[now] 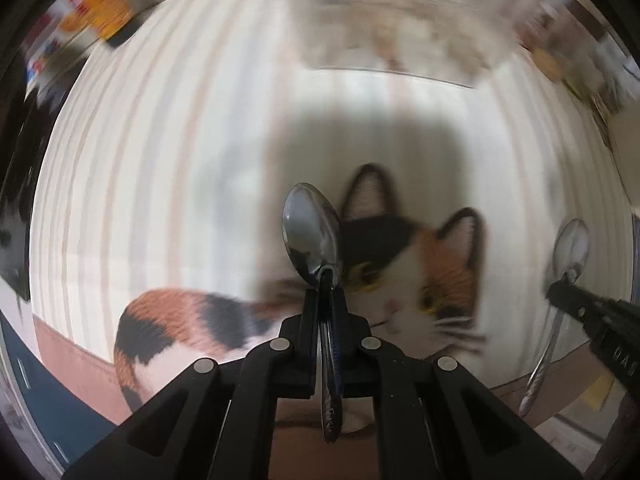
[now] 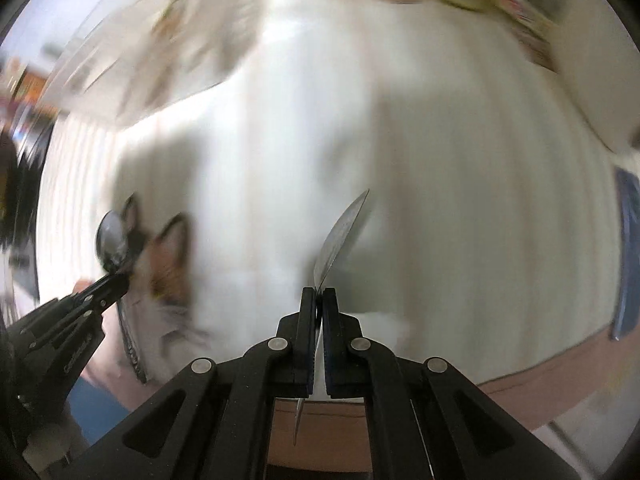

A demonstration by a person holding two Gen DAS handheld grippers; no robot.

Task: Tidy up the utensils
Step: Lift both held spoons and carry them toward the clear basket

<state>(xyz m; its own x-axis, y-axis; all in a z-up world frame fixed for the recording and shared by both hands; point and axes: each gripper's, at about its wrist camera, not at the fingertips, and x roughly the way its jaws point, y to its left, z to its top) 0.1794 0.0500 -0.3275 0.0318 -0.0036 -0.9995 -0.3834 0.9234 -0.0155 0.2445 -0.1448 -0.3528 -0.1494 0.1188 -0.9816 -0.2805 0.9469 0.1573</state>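
Left wrist view: both grippers carry a spoon over the cat-print mat.
The left gripper is clamped on a spoon at the neck, bowl forward, handle trailing back between the jaws. The right gripper pinches a second spoon, seen edge-on. Both point almost straight down above the mat. Judged advice: keep grips firm, hold the spoons apart, and lower each squarely before releasing.

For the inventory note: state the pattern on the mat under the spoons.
A calico cat in orange, black and white on a pale striped mat; clearest in the left wrist view.
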